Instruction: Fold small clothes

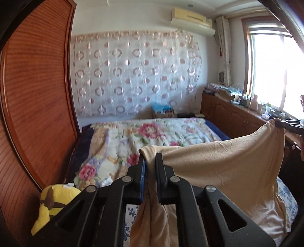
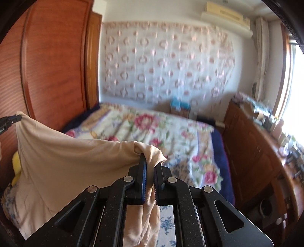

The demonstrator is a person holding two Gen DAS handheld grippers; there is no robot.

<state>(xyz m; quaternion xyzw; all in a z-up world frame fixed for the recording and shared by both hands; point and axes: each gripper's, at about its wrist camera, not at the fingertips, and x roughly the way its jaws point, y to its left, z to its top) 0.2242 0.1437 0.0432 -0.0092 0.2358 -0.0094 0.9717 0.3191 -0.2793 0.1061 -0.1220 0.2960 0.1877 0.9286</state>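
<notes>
Black jaw linkage fills the lower half of both wrist views. Left gripper (image 1: 150, 159): clenched on a bunched corner of the beige garment (image 1: 218, 163), cloth pinched between the blue-lined fingers and trailing down toward 6 o'clock. Right gripper (image 2: 151, 161): likewise clamped on another corner, a knot of fabric puffing out above the fingertips.

Garment location: held up in the air between the two grippers, spread as a sheet. In the left wrist view it runs from centre out to 3 o'clock, where the right gripper (image 1: 288, 124) pinches its far corner. In the right wrist view the beige garment (image 2: 66, 161) stretches to 9 o'clock, its corner held by the left gripper (image 2: 11, 119). Top edge sags slightly between the two holds; lower part hangs toward the blue-patterned sheet (image 2: 167, 224) below.

Surroundings: bed with floral quilt (image 1: 148, 136) beyond the cloth, at 12 o'clock from the jaws. Ring-patterned curtain (image 1: 133, 72) covers the back wall; air conditioner (image 1: 191, 18) above it at 1 o'clock. Reddish wooden wardrobe (image 1: 38, 95) at 9 o'clock. Yellow plush toy (image 1: 53, 205) at 7 o'clock in the left wrist view. Low wooden cabinet (image 1: 233, 114) under the bright window (image 1: 273, 72) at 3 o'clock, its top cluttered with small items too blurred to name. Right wrist view is smeared.
</notes>
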